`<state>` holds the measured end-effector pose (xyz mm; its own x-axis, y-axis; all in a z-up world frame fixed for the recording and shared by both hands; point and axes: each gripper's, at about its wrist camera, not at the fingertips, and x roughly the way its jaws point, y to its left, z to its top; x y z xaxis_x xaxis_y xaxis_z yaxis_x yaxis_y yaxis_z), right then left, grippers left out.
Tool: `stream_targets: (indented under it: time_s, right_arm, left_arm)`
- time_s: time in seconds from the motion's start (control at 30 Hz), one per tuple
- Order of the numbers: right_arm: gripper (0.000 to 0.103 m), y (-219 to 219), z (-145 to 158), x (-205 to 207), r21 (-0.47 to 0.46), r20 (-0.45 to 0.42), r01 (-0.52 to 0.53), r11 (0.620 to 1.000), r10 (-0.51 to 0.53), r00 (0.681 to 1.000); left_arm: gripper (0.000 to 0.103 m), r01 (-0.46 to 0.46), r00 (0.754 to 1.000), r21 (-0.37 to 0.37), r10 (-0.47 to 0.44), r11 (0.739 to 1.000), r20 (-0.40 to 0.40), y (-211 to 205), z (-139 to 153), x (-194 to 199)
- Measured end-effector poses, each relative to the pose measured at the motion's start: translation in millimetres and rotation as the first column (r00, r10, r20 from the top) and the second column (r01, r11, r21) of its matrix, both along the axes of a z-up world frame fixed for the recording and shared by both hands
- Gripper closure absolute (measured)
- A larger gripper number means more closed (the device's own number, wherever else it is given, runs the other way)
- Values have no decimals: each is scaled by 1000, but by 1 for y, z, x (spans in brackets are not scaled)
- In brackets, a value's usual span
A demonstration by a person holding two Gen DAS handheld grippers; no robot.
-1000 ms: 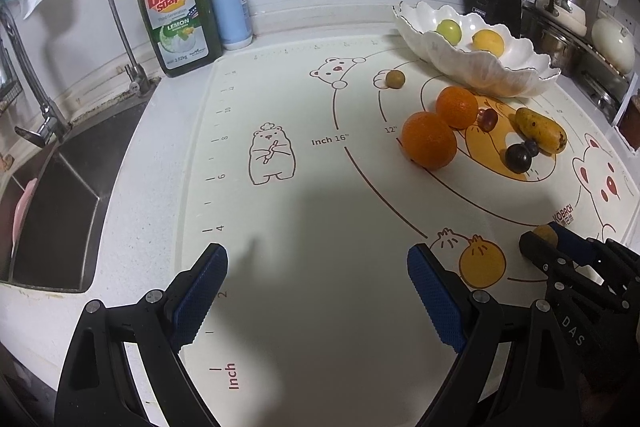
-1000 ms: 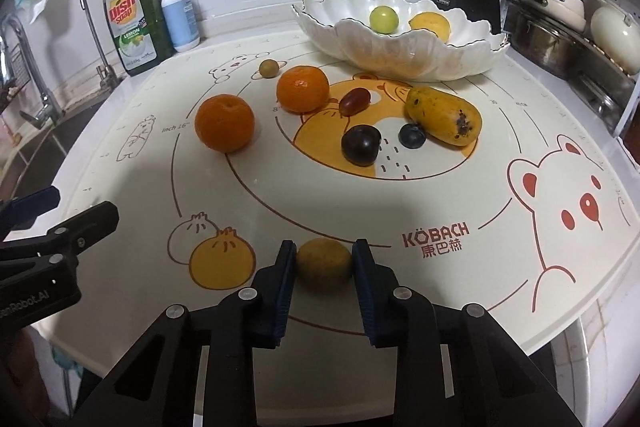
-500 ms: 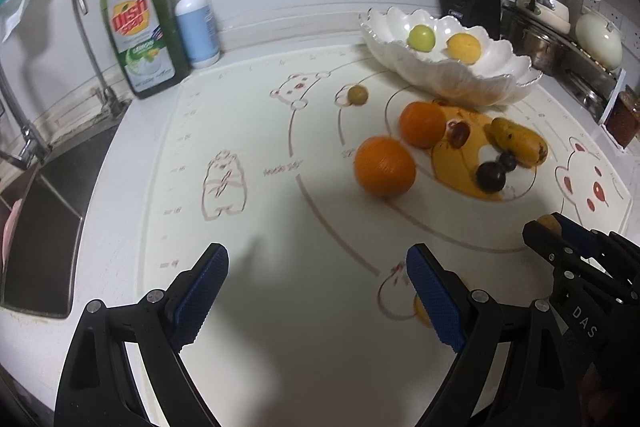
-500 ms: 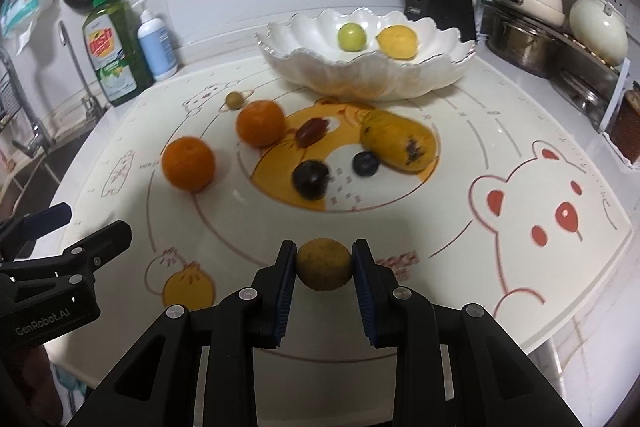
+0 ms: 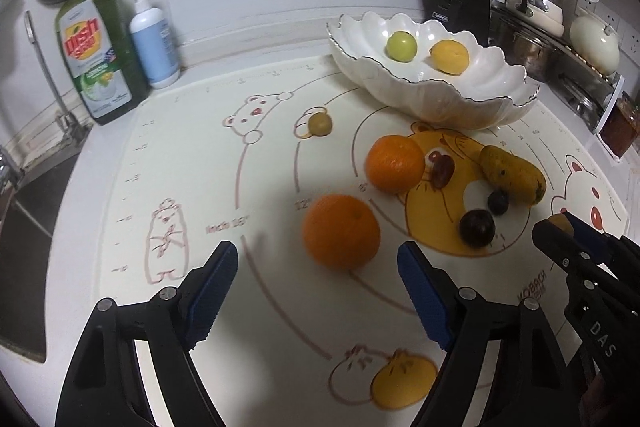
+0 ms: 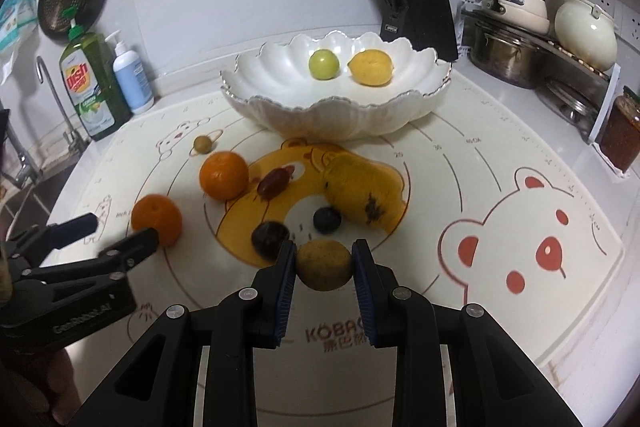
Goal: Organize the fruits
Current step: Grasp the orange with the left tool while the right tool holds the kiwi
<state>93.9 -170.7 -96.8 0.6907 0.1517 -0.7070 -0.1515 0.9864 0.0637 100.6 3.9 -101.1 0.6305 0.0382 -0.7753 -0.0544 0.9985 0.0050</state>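
Right gripper clamps one fruit; two oranges lie nearby.

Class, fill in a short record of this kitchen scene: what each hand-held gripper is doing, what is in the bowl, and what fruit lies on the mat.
Right hand-held gripper: shut on a small round brownish-yellow fruit
Left hand-held gripper: empty; its jaws have just been closing, near orange just ahead
White scalloped ceramic bowl: green round fruit, yellow lemon-like fruit
Bear-print baking mat: second orange, yellow mango, dark plum
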Motion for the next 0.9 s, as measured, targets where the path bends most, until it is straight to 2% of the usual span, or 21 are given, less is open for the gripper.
stream_targets:
  time_s: [0.23,0.4,0.57,0.7,0.9]
  right_arm:
    - [73,-7,-1,12,1,2,13,1000,-13,1000]
    - [73,-10,-5,16,6,-10,22,1000,-22,1000]
    - [73,-10,-8,17,14,-22,18,1000,-18,1000]
    - [73,-10,-7,16,13,-19,17,1000,-17,1000]
    - [73,-13,-3,13,29,-8,15,999,-15,1000]
  left_arm:
    - [32,24,999,11,-24,1000,-33,-11,-13,20]
    - [49,42,998,19,-41,999,-49,-14,-18,25]
    - [57,43,998,41,-41,998,-55,-16,-19,24]
    - [58,49,997,6,-48,999,-62,-13,-18,23]
    - [58,47,998,9,-46,999,-49,-16,-7,21]
